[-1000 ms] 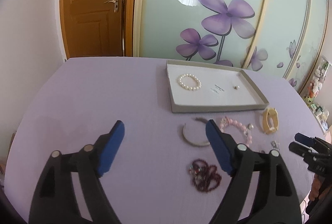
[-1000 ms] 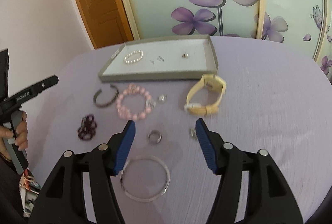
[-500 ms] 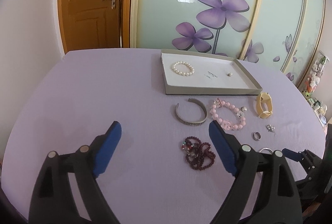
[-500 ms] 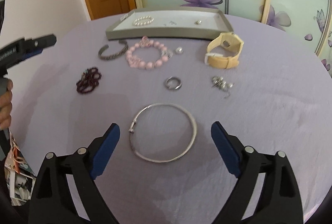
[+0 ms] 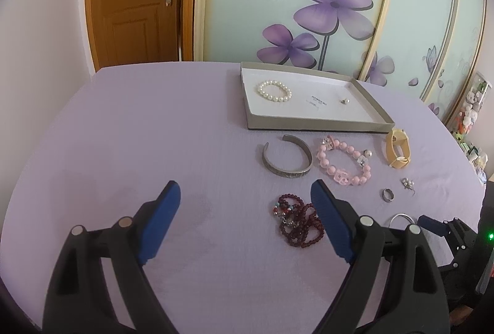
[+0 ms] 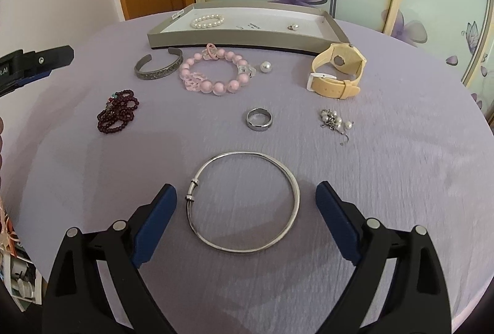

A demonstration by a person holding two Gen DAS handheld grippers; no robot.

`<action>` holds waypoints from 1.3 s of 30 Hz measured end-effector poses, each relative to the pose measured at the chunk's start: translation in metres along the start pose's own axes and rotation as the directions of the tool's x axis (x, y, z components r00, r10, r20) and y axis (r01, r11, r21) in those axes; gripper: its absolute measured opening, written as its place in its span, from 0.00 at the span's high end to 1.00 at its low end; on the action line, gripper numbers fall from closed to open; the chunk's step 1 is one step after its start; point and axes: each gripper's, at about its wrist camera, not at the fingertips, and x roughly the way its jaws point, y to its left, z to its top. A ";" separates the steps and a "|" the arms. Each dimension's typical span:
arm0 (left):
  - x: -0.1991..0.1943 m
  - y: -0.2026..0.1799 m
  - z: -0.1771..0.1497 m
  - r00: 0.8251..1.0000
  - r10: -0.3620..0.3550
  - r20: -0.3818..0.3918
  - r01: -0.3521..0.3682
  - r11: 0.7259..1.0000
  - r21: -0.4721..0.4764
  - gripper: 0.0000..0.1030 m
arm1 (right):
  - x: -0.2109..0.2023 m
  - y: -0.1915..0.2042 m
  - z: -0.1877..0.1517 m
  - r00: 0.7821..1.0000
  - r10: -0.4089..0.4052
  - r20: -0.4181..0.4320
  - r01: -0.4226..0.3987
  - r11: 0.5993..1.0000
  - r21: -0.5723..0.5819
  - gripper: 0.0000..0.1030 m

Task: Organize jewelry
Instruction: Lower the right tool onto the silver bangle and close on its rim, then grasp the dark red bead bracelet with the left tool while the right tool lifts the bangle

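We have barely begun: only the pearl bracelet (image 6: 207,21) and a small earring (image 6: 293,27) lie in the tray (image 6: 234,39) at twelve o'clock, while our right gripper (image 6: 246,203), jaws just spread wide, frames the silver bangle (image 6: 244,201), and our left gripper (image 5: 246,204) hangs spread and empty beside the garnet beads (image 5: 298,221).

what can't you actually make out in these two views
- Thin silver bangle: in the left wrist view mostly hidden behind the left gripper's own finger.
- Printed label in the tray: too small to read in either view.
- Right gripper: in the left wrist view cut off by the picture's edge, only one finger showing.
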 end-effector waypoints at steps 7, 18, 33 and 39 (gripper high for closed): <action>0.005 -0.001 -0.002 1.000 0.003 -0.014 -0.003 1.000 0.007 0.16 | -0.002 0.000 0.001 1.000 0.004 0.014 -0.004 1.000 -0.006 0.26; 0.008 -0.011 -0.008 0.999 -0.008 -0.033 0.009 0.999 0.034 0.16 | -0.002 -0.003 0.002 1.000 0.005 0.020 -0.005 1.000 -0.007 0.28; 0.037 -0.047 -0.030 0.993 -0.035 -0.117 0.048 0.993 0.106 0.19 | -0.017 -0.037 0.005 0.999 -0.014 0.052 0.011 0.998 0.062 0.28; 0.050 -0.060 -0.034 0.990 -0.015 -0.137 0.033 0.992 0.124 0.32 | -0.019 -0.044 0.006 0.999 -0.009 0.054 0.005 0.997 0.081 0.28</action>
